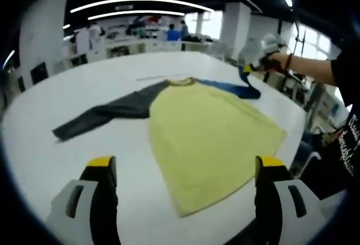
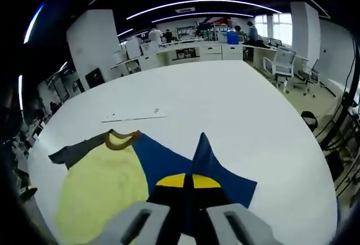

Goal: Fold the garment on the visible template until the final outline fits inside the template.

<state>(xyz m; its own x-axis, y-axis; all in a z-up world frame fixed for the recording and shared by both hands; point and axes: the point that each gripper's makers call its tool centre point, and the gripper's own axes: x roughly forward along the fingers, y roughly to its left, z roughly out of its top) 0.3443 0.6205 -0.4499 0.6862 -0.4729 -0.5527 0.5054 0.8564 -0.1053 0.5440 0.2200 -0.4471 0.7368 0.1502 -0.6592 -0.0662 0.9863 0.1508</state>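
Lying flat on the white table [image 1: 50,160], your garment [image 1: 208,138] shows a yellow body, a grey sleeve stretched out one way and a blue sleeve [image 2: 185,169] the other. Your right gripper [image 2: 188,186] is pinched closed on that blue sleeve, lifting a peak. Your left gripper [image 1: 185,169] hangs wide open, holding nothing, short of the hem.

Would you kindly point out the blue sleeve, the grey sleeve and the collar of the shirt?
Blue sleeve [image 2: 169,163], right gripper view, flat part near the shoulder.
Grey sleeve [image 1: 107,116], left gripper view, middle of its length.
Collar [image 2: 122,140], right gripper view, brown neckband's front edge.
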